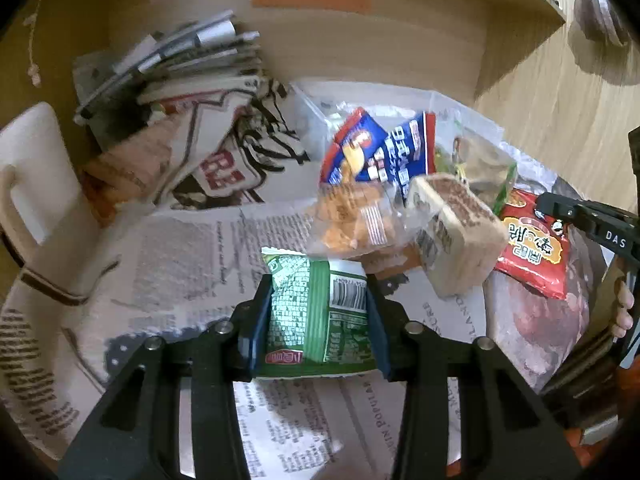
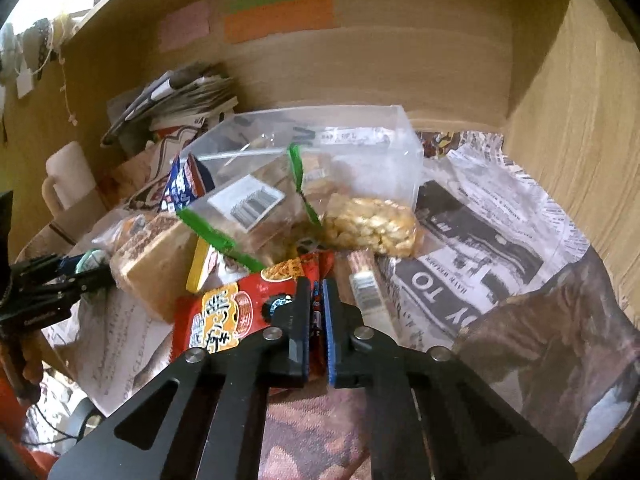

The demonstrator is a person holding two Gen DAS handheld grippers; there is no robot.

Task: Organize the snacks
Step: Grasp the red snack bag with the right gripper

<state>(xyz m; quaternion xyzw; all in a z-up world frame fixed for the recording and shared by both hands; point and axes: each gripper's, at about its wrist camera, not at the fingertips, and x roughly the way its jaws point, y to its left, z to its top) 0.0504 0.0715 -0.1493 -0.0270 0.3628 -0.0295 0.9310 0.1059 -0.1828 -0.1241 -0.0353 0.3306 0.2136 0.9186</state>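
Left wrist view: the left gripper (image 1: 318,312) points forward and downward over a newspaper-print cloth (image 1: 192,248), its blue-padded jaws pressed against both sides of a green snack packet (image 1: 316,312). The packet stands between the pads with its barcode toward the right pad and a small red logo near its lower edge; its other print is too small to read. Just beyond the fingertips lies a clear orange snack bag (image 1: 352,220), and to its right a tan wrapped block (image 1: 456,232) leans tilted. Farther ahead is a blue packet (image 1: 384,152) with white Asian characters. To the right of the block lies a red packet (image 1: 534,248) with yellow characters, and the right gripper (image 1: 560,208) reaches in from the right edge, marked "DAS". Far left of the jaws stands a cream mug (image 1: 36,184).

Right wrist view: the right gripper (image 2: 316,320) also points forward and down, jaws nearly together and pinching the edge of the red packet (image 2: 240,304). Directly ahead of the tips is a clear plastic box (image 2: 360,140); what lies inside it cannot be told. In front of it lie a green-trimmed clear bag (image 2: 248,208) and a wrapped puffed-grain bar (image 2: 372,228). The tan block (image 2: 148,256) sits left of the jaws. On the cloth to the right, upside-down letters read "TO".
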